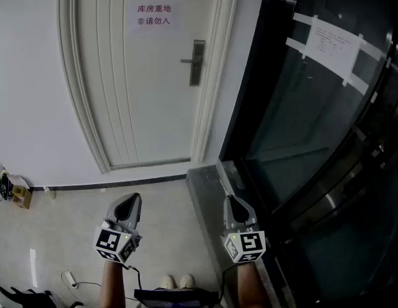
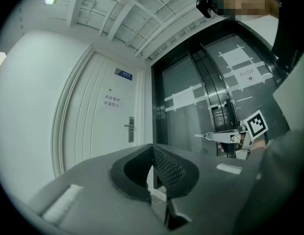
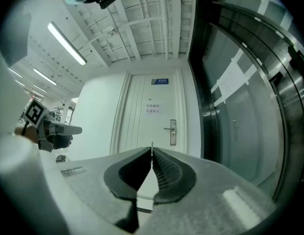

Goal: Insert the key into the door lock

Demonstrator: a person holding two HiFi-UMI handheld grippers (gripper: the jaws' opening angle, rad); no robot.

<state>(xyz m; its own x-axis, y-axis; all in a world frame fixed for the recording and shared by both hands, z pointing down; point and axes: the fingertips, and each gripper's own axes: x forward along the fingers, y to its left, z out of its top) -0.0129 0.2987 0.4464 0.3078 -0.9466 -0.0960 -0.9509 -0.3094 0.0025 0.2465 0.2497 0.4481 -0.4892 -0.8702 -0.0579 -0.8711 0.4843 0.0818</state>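
A white door (image 1: 141,82) stands ahead, with a metal lock plate and lever handle (image 1: 196,63) on its right side; the lock also shows in the left gripper view (image 2: 131,129) and the right gripper view (image 3: 172,132). My right gripper (image 1: 230,199) is shut on a thin key (image 3: 152,145), whose tip pokes out past the jaw tips toward the door. From the left gripper view the key (image 2: 203,135) sticks out of the right gripper (image 2: 225,137). My left gripper (image 1: 131,199) is shut with nothing in it. Both grippers are well short of the door.
A dark glass wall (image 1: 314,120) with taped paper sheets (image 1: 330,43) runs along the right. A printed sign (image 1: 153,15) is on the door. Cables and small items (image 1: 13,191) lie on the floor at left. My shoes (image 1: 176,281) show below.
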